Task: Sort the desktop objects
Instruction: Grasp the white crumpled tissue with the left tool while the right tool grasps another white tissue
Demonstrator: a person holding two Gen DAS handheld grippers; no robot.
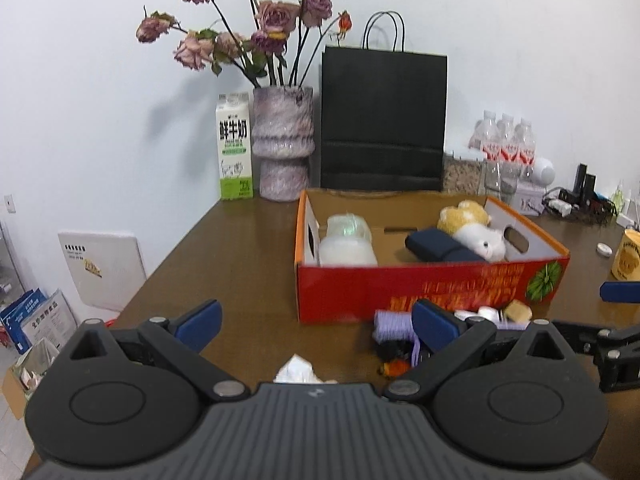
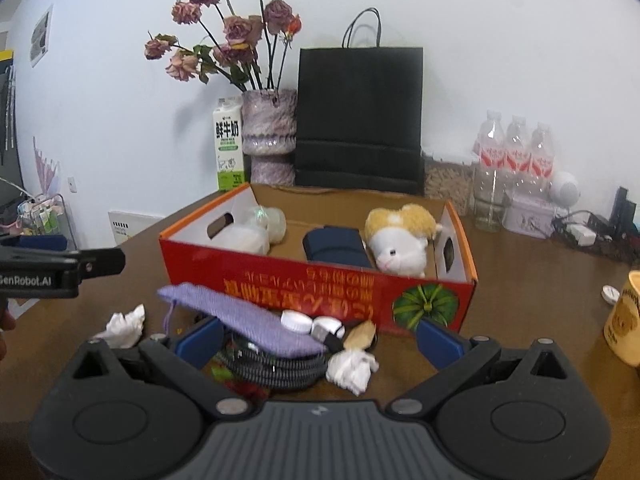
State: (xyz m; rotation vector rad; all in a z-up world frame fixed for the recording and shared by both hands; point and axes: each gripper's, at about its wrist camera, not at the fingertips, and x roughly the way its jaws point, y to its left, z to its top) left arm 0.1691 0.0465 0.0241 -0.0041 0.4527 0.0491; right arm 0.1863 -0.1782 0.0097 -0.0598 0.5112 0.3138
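A red cardboard box [image 1: 420,286] [image 2: 320,284] on the brown table holds a plush toy [image 2: 398,242], a dark blue case [image 2: 336,248] and a white plastic-wrapped item [image 2: 256,232]. In front of the box lie a purple knitted pouch [image 2: 240,312], white caps [image 2: 298,322], a black coiled cable [image 2: 276,368] and crumpled tissues [image 2: 352,366] [image 2: 124,324]. My left gripper [image 1: 316,326] is open and empty, above a crumpled tissue [image 1: 298,370]. My right gripper [image 2: 318,340] is open and empty, over the pile of small items.
A vase of dried roses [image 1: 282,144], a milk carton [image 1: 234,148] and a black paper bag [image 1: 382,118] stand at the back. Water bottles [image 2: 516,156], a white tin [image 2: 528,212] and cables [image 2: 592,236] are at the back right. A yellow cup [image 2: 626,316] stands right.
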